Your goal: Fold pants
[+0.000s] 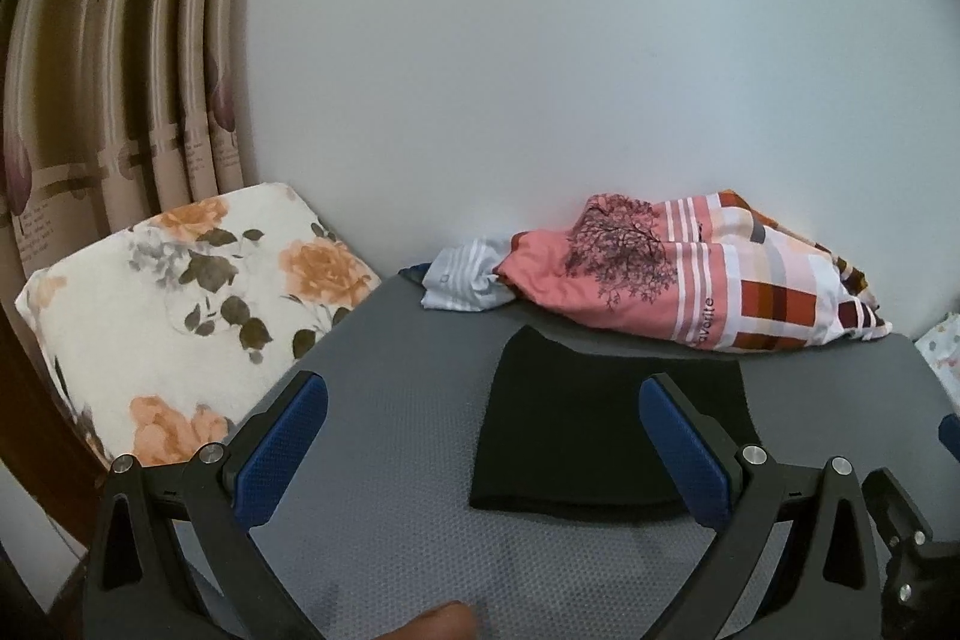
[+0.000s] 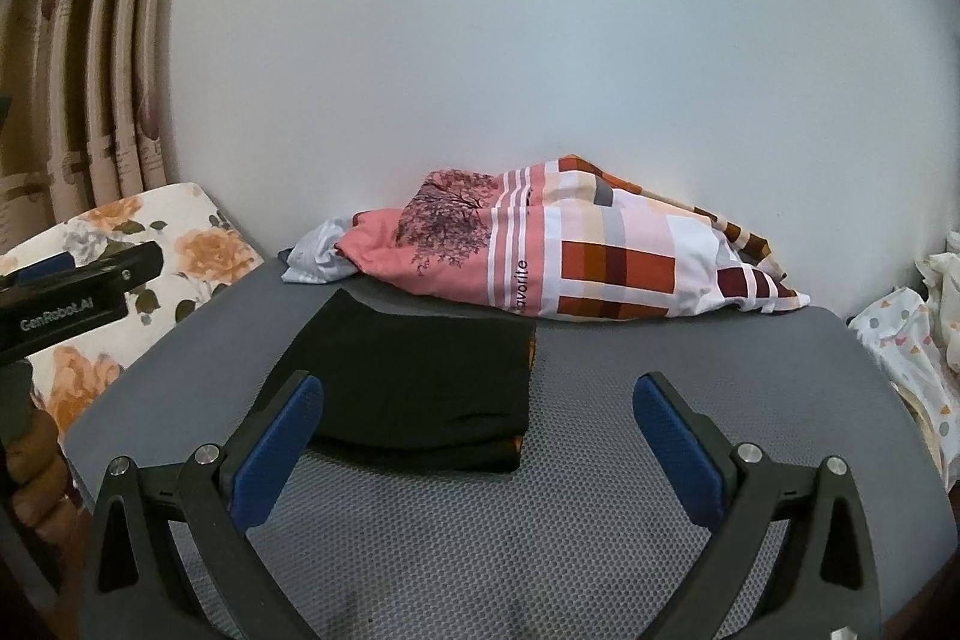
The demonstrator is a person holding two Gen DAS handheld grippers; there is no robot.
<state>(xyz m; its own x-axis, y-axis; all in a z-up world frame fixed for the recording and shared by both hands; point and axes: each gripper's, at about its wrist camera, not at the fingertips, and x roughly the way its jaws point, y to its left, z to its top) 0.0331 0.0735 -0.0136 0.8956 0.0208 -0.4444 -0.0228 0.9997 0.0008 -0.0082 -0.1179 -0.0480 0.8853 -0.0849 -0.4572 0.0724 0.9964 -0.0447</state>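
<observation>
The black pants [image 2: 414, 388] lie as a compact, squared-off stack of several layers on the grey surface [image 2: 540, 520], roughly in its middle and a little toward the left edge, with the layered fold edges showing along the near and right sides in the right wrist view. Nothing is touching them: the left gripper [image 1: 483, 436] and the right gripper [image 2: 478, 430] both hang back over the near part of the surface with their blue-padded fingers [image 2: 276, 448] spread wide and holding nothing. Judging from the neat bundle and both tools being free, the folding looks finished or very nearly so; at most a last smoothing or squaring of the stack might remain, though no loose leg or waistband sticks out that I can see. Beyond the pants, along the far edge against the wall, rests a pink patterned cloth bundle [image 2: 540, 262], and a floral cushion [image 1: 180, 316] sits just off the left edge.
</observation>
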